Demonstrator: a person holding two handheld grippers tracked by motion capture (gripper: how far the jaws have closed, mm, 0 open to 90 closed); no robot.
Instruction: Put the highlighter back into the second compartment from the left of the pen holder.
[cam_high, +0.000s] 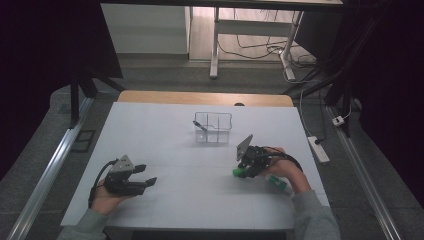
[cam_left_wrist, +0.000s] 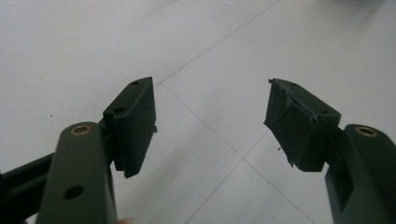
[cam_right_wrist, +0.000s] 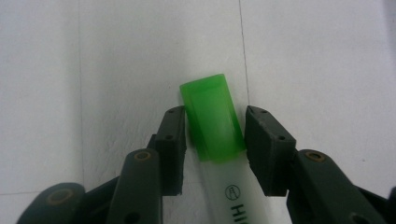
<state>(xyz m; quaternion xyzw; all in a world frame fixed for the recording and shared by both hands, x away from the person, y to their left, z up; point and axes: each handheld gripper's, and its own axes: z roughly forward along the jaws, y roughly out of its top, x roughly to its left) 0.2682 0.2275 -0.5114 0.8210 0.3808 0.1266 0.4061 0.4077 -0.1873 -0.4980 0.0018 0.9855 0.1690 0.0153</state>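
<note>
1. The highlighter (cam_right_wrist: 217, 140) lies flat on the white table (cam_high: 190, 200), at its right side, under the right gripper (cam_right_wrist: 215, 140) – well apart from the left gripper (cam_left_wrist: 210, 126), so the right hand (cam_high: 287, 172) is plainly the nearer one.
2. In the right gripper view its long axis runs straight away from the camera, between the two jaws: cap end farthest, barrel running back under the gripper.
3. The right jaws stand narrow, one on each side of the cap where it meets the barrel. The left pad looks to touch the cap; a thin gap shows at the right pad, so I judge the grip not yet firm.
4. The coming move likely turns on this alignment – the jaws already sit square across the pen, so closing should need no twist.
5. The left gripper rests low at the table's left with its jaws wide and nothing between them.
6. The highlighter has a translucent bright green cap (cam_right_wrist: 210, 112) and a pale, whitish barrel with black lettering, partly hidden.
7. A clear bin (cam_high: 213, 127) stands farther back, near the table's middle, apart from both grippers
</note>
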